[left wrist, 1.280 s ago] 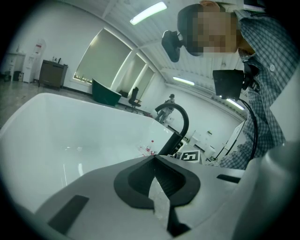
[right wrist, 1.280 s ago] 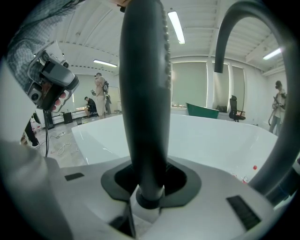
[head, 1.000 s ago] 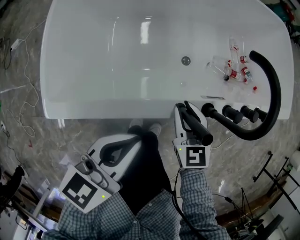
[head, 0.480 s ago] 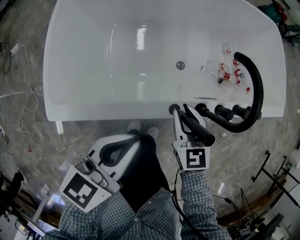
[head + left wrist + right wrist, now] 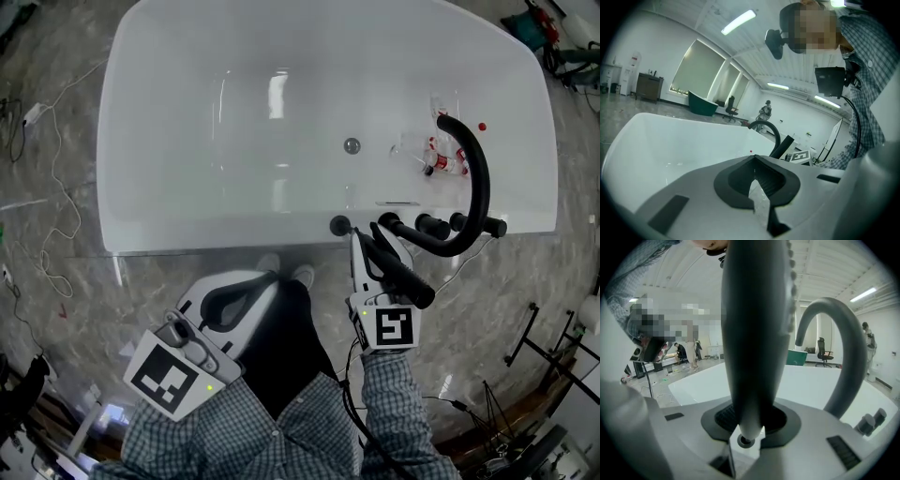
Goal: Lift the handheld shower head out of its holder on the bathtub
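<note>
Bathtub (image 5: pixel 187 234) sits further up-frame vs 1 s ago. Right tongs (image 5: pixel 370 241) pinch the shower head (image 5: pixel 405 278), now clear of its holder (image 5: pixel 339 225) at mid-frame, so lift looks basically done. Left tongs (image 5: pixel 265 280), lower left, are pressed together, empty.

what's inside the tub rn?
In the tub: a drain mid-floor and a few small clear bottles with red on them at the tap end. The black spout covers part of that cluster.

Black shower head (image 5: pixel 403 270), tilted, clear of its round holder (image 5: pixel 339 225) on white bathtub (image 5: pixel 187 234)
</note>
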### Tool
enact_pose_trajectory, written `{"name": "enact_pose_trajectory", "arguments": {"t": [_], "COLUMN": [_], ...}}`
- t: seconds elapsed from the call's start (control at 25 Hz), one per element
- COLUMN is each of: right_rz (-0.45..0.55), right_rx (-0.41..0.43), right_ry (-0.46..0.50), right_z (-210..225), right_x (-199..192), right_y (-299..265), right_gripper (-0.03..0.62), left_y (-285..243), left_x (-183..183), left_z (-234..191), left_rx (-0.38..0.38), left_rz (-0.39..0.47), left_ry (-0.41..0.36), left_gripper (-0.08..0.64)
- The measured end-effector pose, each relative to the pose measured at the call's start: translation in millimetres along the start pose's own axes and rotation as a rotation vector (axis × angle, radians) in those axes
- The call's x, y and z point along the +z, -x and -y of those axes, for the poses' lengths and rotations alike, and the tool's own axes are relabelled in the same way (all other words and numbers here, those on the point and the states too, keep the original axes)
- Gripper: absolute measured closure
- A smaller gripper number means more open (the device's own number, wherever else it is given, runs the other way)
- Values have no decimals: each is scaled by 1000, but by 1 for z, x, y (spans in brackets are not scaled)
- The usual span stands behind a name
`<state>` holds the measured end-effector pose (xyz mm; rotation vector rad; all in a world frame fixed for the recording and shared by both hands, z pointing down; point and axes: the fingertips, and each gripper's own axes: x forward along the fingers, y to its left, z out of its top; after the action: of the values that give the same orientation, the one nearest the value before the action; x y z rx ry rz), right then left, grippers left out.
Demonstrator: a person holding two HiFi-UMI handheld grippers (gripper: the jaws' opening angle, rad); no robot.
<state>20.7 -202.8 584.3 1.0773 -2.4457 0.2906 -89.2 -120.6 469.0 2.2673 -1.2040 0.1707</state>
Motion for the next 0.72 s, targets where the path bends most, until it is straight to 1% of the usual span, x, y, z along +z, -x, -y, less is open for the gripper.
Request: {"name": "enact_pose_trajectory", "arguments": {"t": [0.16, 0.32, 0.6, 0.72], "right_rz": [1, 0, 40, 42], "right_rx": [-23, -34, -36, -47], "right_ry": [-10, 8, -50, -74], "right_z": [6, 8, 9, 10], "right_x": [13, 32, 56, 66], "right_y": [15, 31, 60, 72], "right_gripper": [485, 485, 485, 485], "left_y": [4, 12, 30, 35], "left_x": [12, 22, 31, 36], "left_z": [7, 14, 30, 37], "left_rx": [8, 10, 0, -8], "left_rz": [15, 29, 11, 7], "left_ry": [-6, 6, 5, -11], "left_gripper": [554, 554, 554, 554]}}
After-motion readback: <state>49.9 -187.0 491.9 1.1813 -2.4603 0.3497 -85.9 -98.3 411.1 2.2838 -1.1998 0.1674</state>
